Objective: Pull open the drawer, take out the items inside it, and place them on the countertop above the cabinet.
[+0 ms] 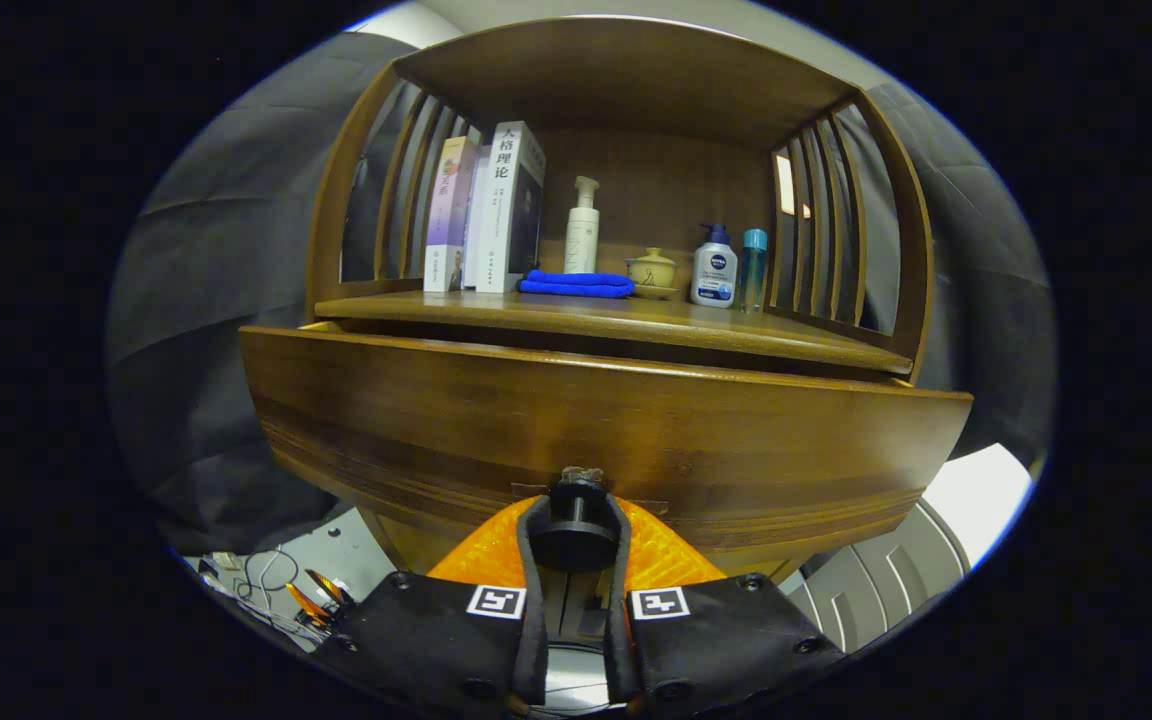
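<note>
Gripper (575, 520): fingers clamped on knob (574, 500)
Knob: 6 o'clock on drawer (596, 420) front, between fingers
Drawer: pulled out slightly under countertop (636, 322)
Countertop: books (486, 210), blue cloth (576, 284), bottles (714, 265)

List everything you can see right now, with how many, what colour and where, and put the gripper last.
Drawer: one, brown wood, under the countertop, front slightly out.
Knob: one, dark, centre of the drawer front, between the fingers.
Countertop: one, brown wood, above the drawer, under a slatted hutch.
Books: about three, white and pale purple, upright at the countertop's left.
Cloth: one, blue, folded, beside the books.
Pump bottle: one, white, behind the cloth.
Lidded cup: one, tan, right of the cloth.
Pump bottle with blue cap: one, white, right of the cup.
Slim bottle: one, teal, furthest right.
Cables: several, on the floor below the cabinet.
Gripper: one, fingers closed on the knob.
</note>
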Available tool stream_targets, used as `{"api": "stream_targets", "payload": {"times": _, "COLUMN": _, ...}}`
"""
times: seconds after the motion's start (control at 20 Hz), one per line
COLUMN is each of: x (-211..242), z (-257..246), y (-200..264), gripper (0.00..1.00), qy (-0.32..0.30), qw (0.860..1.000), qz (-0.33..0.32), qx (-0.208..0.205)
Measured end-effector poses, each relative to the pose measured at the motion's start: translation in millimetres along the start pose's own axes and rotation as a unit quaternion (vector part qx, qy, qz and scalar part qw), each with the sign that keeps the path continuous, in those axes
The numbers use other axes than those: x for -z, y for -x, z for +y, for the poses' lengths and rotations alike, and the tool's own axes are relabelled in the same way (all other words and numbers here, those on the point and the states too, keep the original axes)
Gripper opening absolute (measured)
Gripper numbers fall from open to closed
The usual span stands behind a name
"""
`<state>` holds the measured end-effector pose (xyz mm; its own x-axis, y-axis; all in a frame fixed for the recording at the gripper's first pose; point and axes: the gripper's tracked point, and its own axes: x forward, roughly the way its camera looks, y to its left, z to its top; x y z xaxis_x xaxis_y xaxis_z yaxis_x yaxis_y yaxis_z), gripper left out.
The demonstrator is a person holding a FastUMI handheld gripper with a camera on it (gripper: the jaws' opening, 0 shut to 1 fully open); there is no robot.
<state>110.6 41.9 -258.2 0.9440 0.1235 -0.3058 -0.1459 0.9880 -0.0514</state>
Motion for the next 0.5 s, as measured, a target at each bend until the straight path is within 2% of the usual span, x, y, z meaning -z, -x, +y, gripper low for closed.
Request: {"api": "stream_targets", "payload": {"times": 0.5, "x": 16.5, "z": 5.3, "y": 43.0, "gripper": 0.24, "qy": 0.011, "qw": 1.000, "qz": -0.002, "qx": -0.005}}
